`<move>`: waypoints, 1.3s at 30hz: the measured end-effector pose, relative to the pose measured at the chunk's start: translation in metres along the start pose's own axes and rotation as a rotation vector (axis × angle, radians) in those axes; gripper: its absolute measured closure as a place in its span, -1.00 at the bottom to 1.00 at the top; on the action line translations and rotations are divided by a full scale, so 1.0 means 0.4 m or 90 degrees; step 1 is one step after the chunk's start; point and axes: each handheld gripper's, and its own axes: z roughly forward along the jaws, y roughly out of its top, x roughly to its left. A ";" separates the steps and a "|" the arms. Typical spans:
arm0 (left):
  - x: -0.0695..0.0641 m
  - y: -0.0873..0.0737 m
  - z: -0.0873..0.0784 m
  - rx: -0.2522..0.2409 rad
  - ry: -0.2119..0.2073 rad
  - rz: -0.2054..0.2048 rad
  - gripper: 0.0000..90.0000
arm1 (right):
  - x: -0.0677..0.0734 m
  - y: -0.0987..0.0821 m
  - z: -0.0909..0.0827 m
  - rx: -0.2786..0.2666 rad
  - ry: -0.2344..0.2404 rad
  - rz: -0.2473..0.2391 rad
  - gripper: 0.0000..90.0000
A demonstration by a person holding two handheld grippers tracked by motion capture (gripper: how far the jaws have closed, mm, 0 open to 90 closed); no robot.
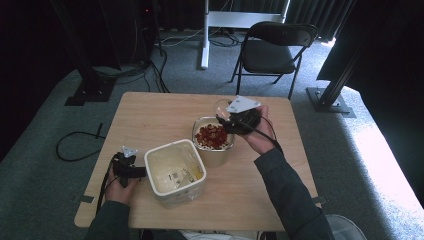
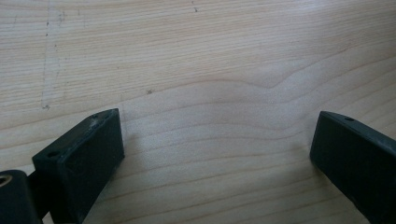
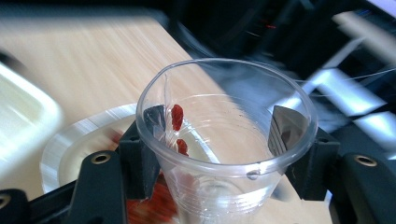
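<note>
My right gripper [image 1: 226, 119] is shut on a clear plastic cup [image 3: 224, 144], its black jaws pressing the cup's two sides. Two small red pieces [image 3: 177, 116] cling to the cup's inner wall. The cup [image 1: 223, 107] hangs just above the far edge of a clear tub [image 1: 214, 141] that holds red dried fruit [image 1: 211, 135]. My left gripper [image 1: 134, 171] rests low on the wooden table [image 1: 150, 120], next to the left side of a large cream tub [image 1: 176, 172]. Its jaws stand wide apart over bare wood [image 2: 210, 121], with nothing between them.
The cream tub holds a pale residue and sits near the table's front edge. A black folding chair [image 1: 272, 50] stands on the grey carpet behind the table. A black cable [image 1: 75, 145] loops on the floor to the left.
</note>
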 end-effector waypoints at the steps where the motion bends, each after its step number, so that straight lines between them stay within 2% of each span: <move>1: 0.000 0.000 0.000 0.000 0.000 0.000 -0.93 | 0.011 0.003 0.005 0.020 -0.031 -0.046 -0.19; 5: 0.000 0.000 0.000 0.000 0.000 0.000 -0.93 | 0.057 0.012 0.028 0.089 -0.119 -0.216 -0.19; 8: 0.000 0.000 0.000 0.000 0.000 0.000 -0.93 | 0.089 0.016 0.046 0.133 -0.174 -0.338 -0.18; 13: 0.000 0.000 0.000 0.000 0.000 0.000 -0.93 | 0.137 0.019 0.069 0.194 -0.241 -0.536 -0.18; 16: 0.000 0.000 0.000 0.000 0.000 0.000 -0.93 | 0.162 0.014 0.078 0.220 -0.273 -0.637 -0.18; 17: 0.000 0.000 0.000 0.000 -0.001 -0.001 -0.93 | 0.169 0.010 0.081 0.228 -0.293 -0.675 -0.18; 19: 0.000 0.000 0.000 0.000 -0.001 -0.001 -0.93 | 0.181 0.004 0.086 0.236 -0.309 -0.731 -0.17; 25: -0.001 0.000 0.000 -0.001 -0.001 -0.002 -0.93 | 0.213 -0.017 0.091 0.244 -0.358 -0.859 -0.16; 28: -0.001 0.000 0.000 -0.001 -0.001 -0.002 -0.93 | 0.218 -0.026 0.095 0.244 -0.373 -0.901 -0.16; 30: 0.000 0.000 0.000 -0.001 0.000 -0.002 -0.93 | 0.219 -0.030 0.096 0.247 -0.380 -0.913 -0.16; 33: -0.001 0.000 0.000 -0.001 0.000 -0.002 -0.93 | 0.217 -0.033 0.096 0.242 -0.377 -0.912 -0.16; 35: 0.000 0.000 0.000 -0.001 0.000 -0.002 -0.93 | 0.213 -0.031 0.095 0.235 -0.370 -0.892 -0.17; 36: 0.000 0.000 0.000 0.000 -0.001 -0.001 -0.93 | 0.210 -0.029 0.094 0.234 -0.363 -0.872 -0.17; 38: 0.000 0.000 0.000 0.000 -0.001 0.000 -0.93 | 0.199 -0.018 0.089 0.210 -0.326 -0.792 -0.17; 39: 0.000 0.000 0.000 0.000 0.000 0.000 -0.93 | 0.191 -0.013 0.086 0.201 -0.313 -0.741 -0.17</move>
